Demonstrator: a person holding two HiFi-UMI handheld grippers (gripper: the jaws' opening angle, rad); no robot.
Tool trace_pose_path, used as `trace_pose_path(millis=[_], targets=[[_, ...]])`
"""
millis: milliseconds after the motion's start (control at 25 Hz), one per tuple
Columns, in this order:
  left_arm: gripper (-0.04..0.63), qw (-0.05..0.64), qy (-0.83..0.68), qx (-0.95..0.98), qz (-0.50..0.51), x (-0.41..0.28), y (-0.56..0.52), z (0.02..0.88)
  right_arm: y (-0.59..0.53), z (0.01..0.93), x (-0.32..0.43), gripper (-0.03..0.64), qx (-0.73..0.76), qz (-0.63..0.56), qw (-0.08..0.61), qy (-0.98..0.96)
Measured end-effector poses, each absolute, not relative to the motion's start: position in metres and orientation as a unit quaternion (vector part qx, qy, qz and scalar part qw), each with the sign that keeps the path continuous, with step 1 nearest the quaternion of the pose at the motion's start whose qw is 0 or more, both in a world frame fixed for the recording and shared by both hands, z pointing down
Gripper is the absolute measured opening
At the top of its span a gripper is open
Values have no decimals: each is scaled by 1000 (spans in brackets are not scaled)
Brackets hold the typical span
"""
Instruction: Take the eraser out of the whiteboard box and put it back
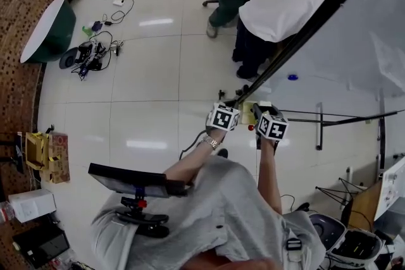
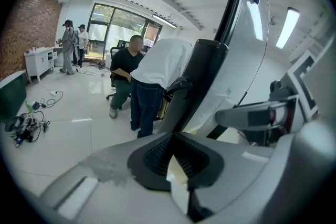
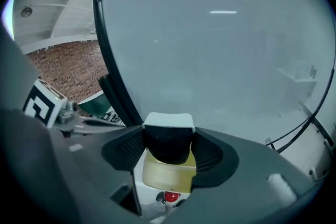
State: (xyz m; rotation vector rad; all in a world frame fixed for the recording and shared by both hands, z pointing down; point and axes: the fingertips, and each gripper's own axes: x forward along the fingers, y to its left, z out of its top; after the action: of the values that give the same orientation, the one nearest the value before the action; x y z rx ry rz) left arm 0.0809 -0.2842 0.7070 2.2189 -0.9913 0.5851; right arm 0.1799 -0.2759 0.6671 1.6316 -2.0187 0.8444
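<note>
Since the eraser (image 3: 168,140) is a small block with a hard white back and a black felt face, it is judged light, stiff enough to be squeezed, and not fragile. It is best taken by its two side faces, as the felt would give and the smooth back could slip.

In the left gripper view, the left claw (image 2: 177,165) is seen at lower middle, drawn almost together. A pale cream edge is caught in the narrow gap and is taken to be a wall of the box (image 1: 248,112).

In the right gripper view, the right claw (image 3: 169,148) is spread fairly wide and pinched on the eraser. The eraser is held at lower middle, just above the yellowish box and in front of the whiteboard (image 3: 220,34).
</note>
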Motion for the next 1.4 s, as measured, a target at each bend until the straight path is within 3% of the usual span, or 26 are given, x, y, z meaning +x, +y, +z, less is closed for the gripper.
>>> trace_pose_path(millis=[160, 360, 680, 720, 800, 1120, 1400], targets=[[6, 313, -379, 841, 225, 78, -285, 706, -283, 701, 179, 276, 597, 295, 216, -714], [6, 314, -378, 843, 221, 73, -287, 705, -277, 744, 167, 279, 579, 290, 301, -700], [6, 322, -376, 841, 219, 63, -283, 707, -271, 726, 168, 278, 611, 266, 290, -687], [6, 323, -376, 840, 219, 61, -281, 707, -269, 719, 169, 247, 622, 259, 283, -682], [6, 328, -372, 841, 219, 61, -273, 710, -259, 708, 163, 3, 627, 253, 261, -689], [6, 328, -347, 847, 234, 105, -211, 727, -193, 720, 154, 3, 591, 283, 246, -715], [6, 319, -408, 825, 226, 97, -161, 722, -147, 718, 155, 4, 556, 277, 240, -746]])
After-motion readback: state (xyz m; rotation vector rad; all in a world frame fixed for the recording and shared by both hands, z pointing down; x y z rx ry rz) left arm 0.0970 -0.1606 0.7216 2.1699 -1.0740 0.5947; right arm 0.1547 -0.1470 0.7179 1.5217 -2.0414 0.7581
